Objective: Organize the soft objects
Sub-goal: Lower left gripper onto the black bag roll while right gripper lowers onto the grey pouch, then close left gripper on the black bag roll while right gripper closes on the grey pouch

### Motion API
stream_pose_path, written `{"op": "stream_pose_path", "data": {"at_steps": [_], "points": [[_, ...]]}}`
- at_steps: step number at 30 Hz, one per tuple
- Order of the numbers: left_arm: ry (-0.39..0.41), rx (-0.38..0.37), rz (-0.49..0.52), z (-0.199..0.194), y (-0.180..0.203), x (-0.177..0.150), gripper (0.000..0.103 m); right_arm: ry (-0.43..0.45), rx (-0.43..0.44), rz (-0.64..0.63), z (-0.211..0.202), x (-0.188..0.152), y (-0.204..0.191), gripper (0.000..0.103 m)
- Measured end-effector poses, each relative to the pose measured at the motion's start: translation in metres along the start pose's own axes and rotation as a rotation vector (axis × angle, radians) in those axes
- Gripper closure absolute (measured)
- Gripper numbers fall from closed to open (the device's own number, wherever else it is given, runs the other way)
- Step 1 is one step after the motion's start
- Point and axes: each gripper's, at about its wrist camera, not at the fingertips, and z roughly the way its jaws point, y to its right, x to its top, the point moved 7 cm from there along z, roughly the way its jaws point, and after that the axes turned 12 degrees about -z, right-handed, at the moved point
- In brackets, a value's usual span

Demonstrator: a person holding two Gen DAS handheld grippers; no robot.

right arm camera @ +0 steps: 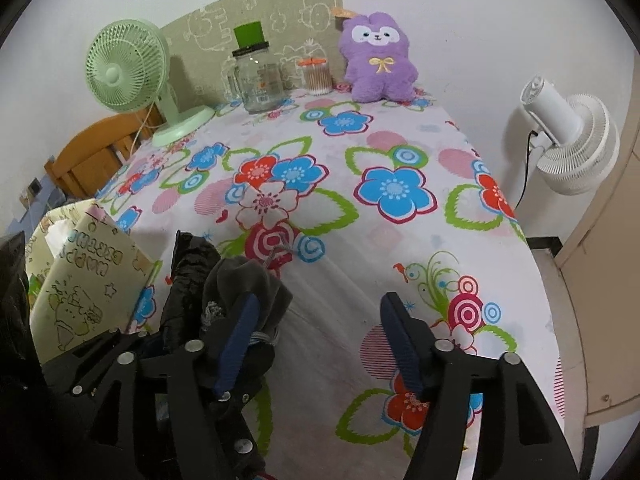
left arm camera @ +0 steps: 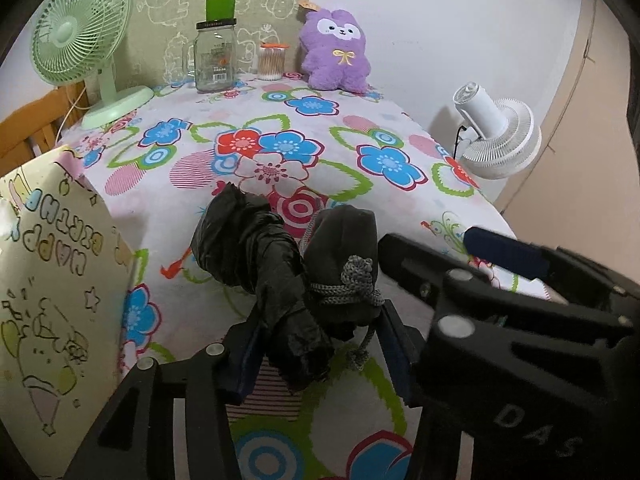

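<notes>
I am clamping a black bundle and grey pouch in my left gripper. My right gripper is standing wide beside them, gripping nothing, over the floral cloth.

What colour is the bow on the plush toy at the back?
Yellow, on the purple plush toy; the right wrist view shows it best.

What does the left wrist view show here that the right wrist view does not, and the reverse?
Only the left wrist view shows the black crinkled bag and grey pouch between the left gripper's fingers, with the right gripper beside them.

Only the right wrist view shows the right gripper open, one finger against the pouch.

Both show the purple plush, glass jar, green fan and white fan.
</notes>
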Motion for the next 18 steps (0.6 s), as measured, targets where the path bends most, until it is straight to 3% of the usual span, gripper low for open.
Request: {"op": "stream_pose_path", "data": {"at_steps": [10, 18], "points": [[-0.017, -0.005, 0.083, -0.011, 0.000, -0.009, 0.048, 0.034, 0.029, -0.041, -0.011, 0.002, -0.017, 0.023], [-0.014, 0.019, 0.100, -0.013, -0.006, -0.010, 0.032, -0.004, 0.081, -0.057, 0.007, -0.002, -0.037, 0.024]]}}
